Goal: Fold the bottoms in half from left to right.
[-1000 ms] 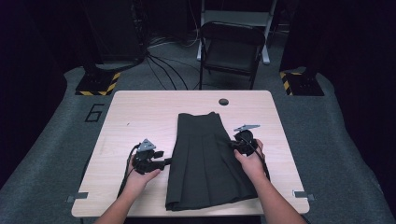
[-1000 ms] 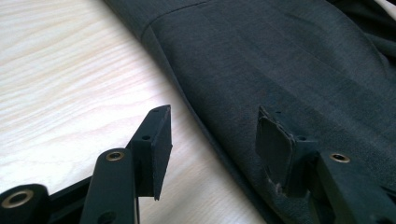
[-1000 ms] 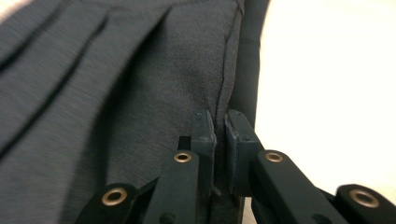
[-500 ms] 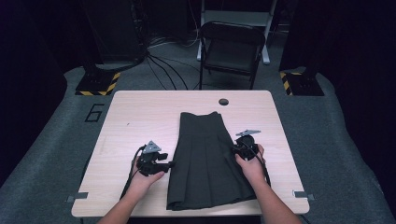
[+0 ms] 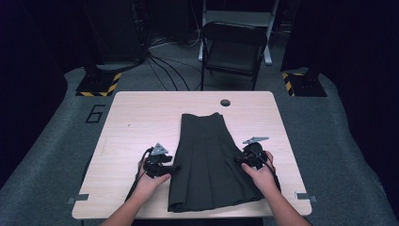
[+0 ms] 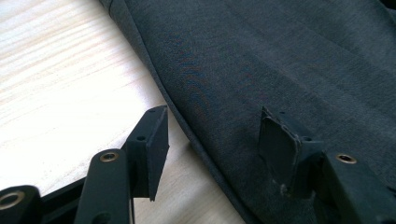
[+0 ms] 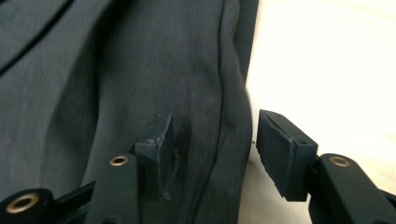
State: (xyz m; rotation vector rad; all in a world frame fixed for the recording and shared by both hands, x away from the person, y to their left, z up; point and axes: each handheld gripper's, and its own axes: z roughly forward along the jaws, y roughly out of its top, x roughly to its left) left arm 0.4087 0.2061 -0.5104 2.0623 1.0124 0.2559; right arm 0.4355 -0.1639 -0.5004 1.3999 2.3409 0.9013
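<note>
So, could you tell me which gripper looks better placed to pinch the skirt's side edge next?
Probably the right gripper: the skirt's edge lies between its open jaws, just released; the left gripper's straddle it too.

skirt [image 5: 211,160] hem edge blurred, chair [image 5: 234,47] top cut off

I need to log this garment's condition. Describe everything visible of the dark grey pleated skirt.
The dark grey pleated skirt of woven-looking fabric lies flat on the light wooden table, narrow waistband far, flared hem toward the person. The open left gripper straddles one side edge; the right gripper, jaws just opening, straddles the other.
</note>
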